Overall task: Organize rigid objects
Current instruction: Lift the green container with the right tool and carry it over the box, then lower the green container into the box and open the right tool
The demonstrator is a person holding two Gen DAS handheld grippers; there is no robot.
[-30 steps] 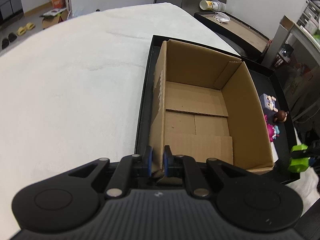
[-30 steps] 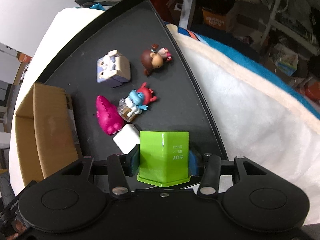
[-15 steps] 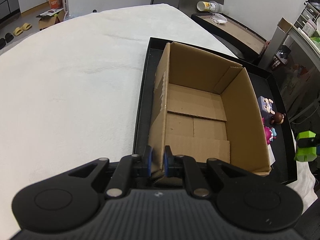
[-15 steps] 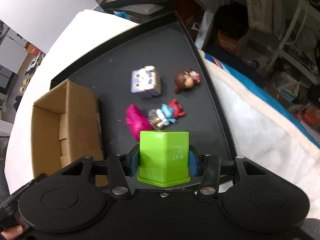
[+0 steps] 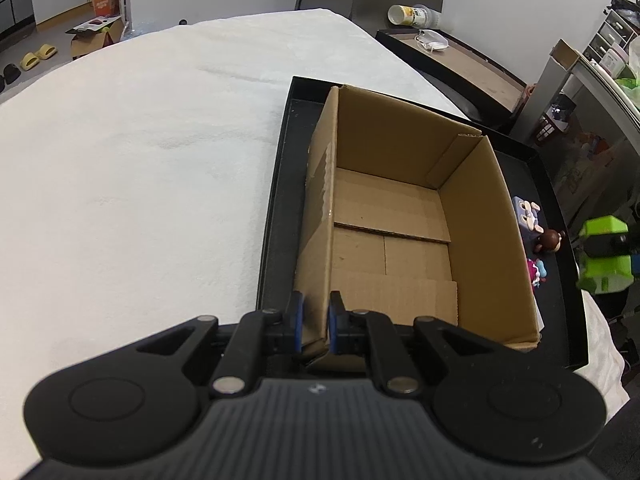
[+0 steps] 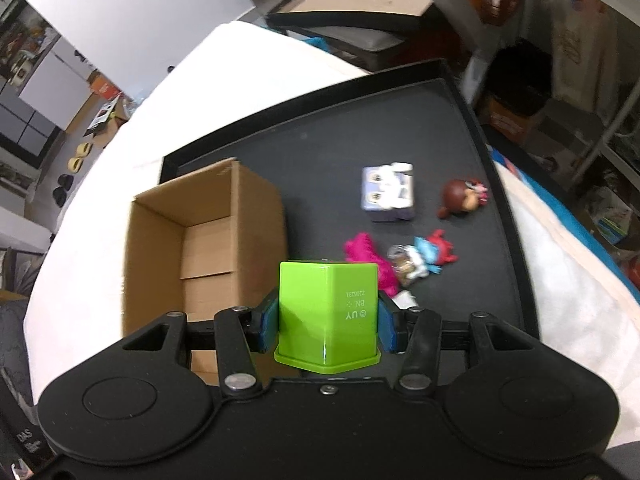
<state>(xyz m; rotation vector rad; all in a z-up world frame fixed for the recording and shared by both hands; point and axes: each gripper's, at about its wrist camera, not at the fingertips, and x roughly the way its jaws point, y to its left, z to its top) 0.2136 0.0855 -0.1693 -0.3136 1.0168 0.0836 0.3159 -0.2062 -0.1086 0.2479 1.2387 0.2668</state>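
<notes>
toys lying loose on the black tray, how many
4: lavender cube toy, brown-haired doll head, magenta spiky toy, blue-and-red figure. A white item behind the green block may be another.

Even indoor light on both my wrist views, with heavy fisheye bending at the edges.

My left view is sharp and bright; the white cloth (image 5: 140, 168) nearly washes out, and the cardboard box (image 5: 400, 220) is shaded inside. My right view is slightly motion-smeared, a thin glare streak runs down the green block (image 6: 328, 312), and the black corners vignette.
</notes>
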